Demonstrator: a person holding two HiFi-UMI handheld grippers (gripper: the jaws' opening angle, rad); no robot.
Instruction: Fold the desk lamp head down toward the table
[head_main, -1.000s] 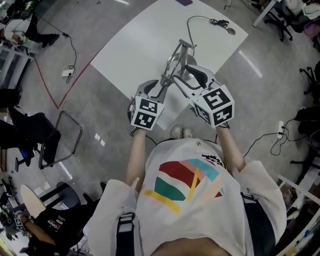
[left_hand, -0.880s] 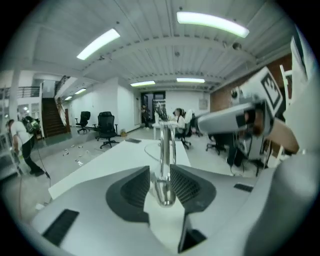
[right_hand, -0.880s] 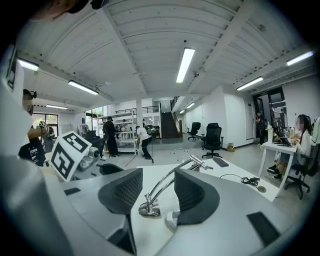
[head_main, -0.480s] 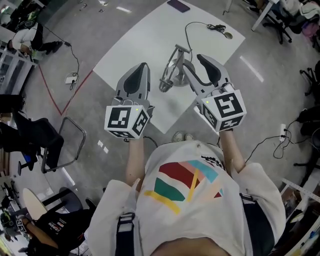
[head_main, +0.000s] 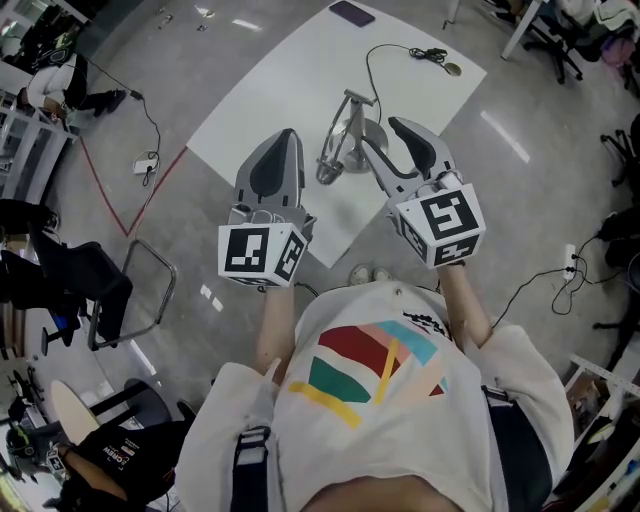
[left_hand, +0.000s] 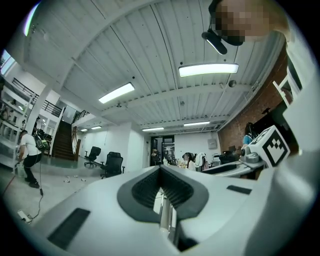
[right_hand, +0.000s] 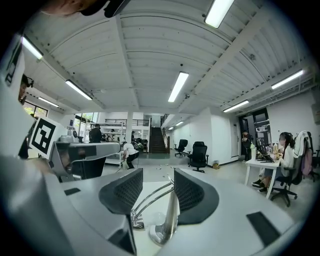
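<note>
The chrome desk lamp (head_main: 345, 140) stands on the white table (head_main: 260, 95), its arm folded down and its head (head_main: 328, 172) low near the tabletop. Its cord (head_main: 375, 55) runs off to the far corner. My left gripper (head_main: 286, 137) hovers left of the lamp, shut and holding nothing; the left gripper view (left_hand: 161, 172) shows its pads together with only the room beyond. Right of the lamp my right gripper (head_main: 393, 140) is open. In the right gripper view the lamp (right_hand: 167, 215) shows between the spread jaws (right_hand: 157, 182), lower down and apart from them.
A dark flat item (head_main: 351, 12) lies at the table's far corner. On the floor to the left are a metal chair frame (head_main: 135, 285), a red cable (head_main: 105, 190) and a power strip (head_main: 148, 160). Another table leg (head_main: 525, 25) stands at the back right.
Both grippers have lifted off the lamp. The left one swung up and left and closed with nothing in it; the right one rose a little. The lamp stays folded on the table.
</note>
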